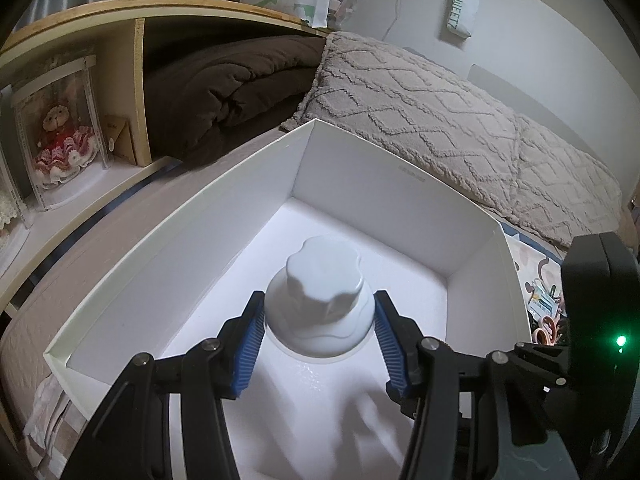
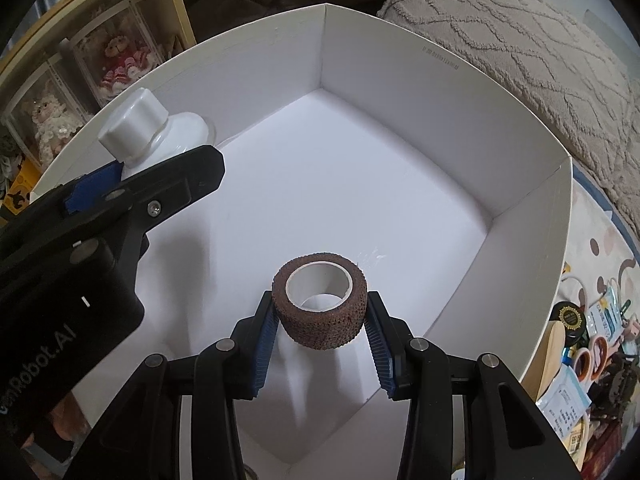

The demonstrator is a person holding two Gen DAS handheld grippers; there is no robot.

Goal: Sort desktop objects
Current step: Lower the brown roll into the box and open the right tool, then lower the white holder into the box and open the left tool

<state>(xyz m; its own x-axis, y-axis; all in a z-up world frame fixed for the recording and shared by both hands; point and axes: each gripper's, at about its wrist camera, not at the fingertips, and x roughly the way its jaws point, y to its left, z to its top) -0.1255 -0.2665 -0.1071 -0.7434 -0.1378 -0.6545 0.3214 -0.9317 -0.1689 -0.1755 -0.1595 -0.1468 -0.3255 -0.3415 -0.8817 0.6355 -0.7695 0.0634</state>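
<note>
Bottle (image 1: 318, 300), white w/ lobed cap, sits clamped betw. blue pads of left gripper (image 1: 318, 310), inside white box (image 1: 384, 184), over its floor. Right gripper (image 2: 320, 312) clamped on brown tape roll (image 2: 319, 300), also in the box, hole facing up twd camera. From right gripper, left gripper + bottle are ahead-left, near box wall. Clutter (image 2: 588, 352) lies right of it, outside box.

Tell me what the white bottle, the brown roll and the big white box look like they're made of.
White bottle: likely plastic, smooth with a soft sheen and a moulded, scalloped cap.
Brown roll: probably a woven or crepe self-adhesive bandage, matte and pebbly, wound on a smooth white core.
White box: seemingly cardboard, matte, with thin flat walls and creased corners.
</note>
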